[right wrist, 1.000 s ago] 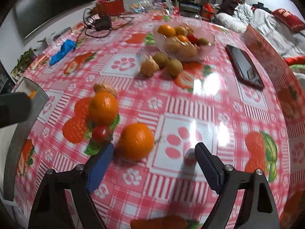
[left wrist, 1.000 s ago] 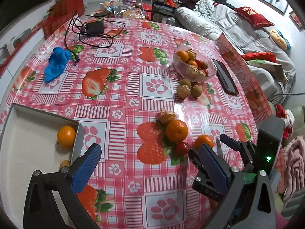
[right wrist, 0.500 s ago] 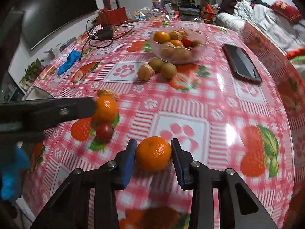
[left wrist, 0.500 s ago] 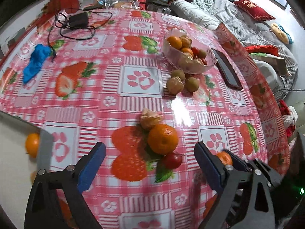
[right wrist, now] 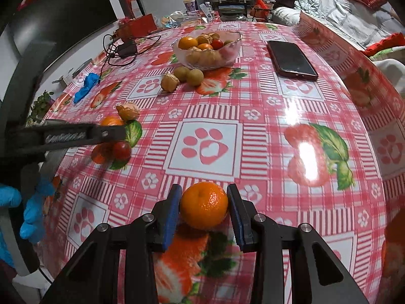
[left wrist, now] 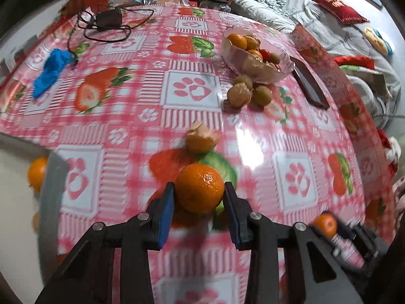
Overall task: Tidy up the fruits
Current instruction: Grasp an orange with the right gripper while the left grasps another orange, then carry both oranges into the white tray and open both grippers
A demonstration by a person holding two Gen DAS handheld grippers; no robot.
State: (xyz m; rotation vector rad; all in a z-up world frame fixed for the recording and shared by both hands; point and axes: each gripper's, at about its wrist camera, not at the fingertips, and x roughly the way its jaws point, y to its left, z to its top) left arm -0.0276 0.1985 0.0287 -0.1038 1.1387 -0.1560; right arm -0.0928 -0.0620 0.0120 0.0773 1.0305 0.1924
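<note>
My left gripper (left wrist: 199,197) is shut on an orange mandarin (left wrist: 200,188) just above the strawberry tablecloth. My right gripper (right wrist: 204,204) is shut on a second mandarin (right wrist: 204,204), which also shows at the lower right of the left wrist view (left wrist: 325,225). A husked fruit (left wrist: 202,139) lies just beyond the left one. A small red fruit (right wrist: 122,149) lies beside the left gripper's finger (right wrist: 76,136). A glass bowl (right wrist: 227,53) of mixed fruits stands at the far side, with three small fruits (right wrist: 182,77) in front of it.
A grey tray (left wrist: 52,190) at the left holds an orange (left wrist: 36,173). A dark phone (right wrist: 291,59) lies right of the bowl. A blue cloth (left wrist: 50,72) and a black charger with cable (left wrist: 108,20) lie at the far left. The table edge drops off at the right.
My left gripper moved forward and closed on the mandarin beside the red fruit. My right gripper stays shut on its mandarin and has shifted slightly.
</note>
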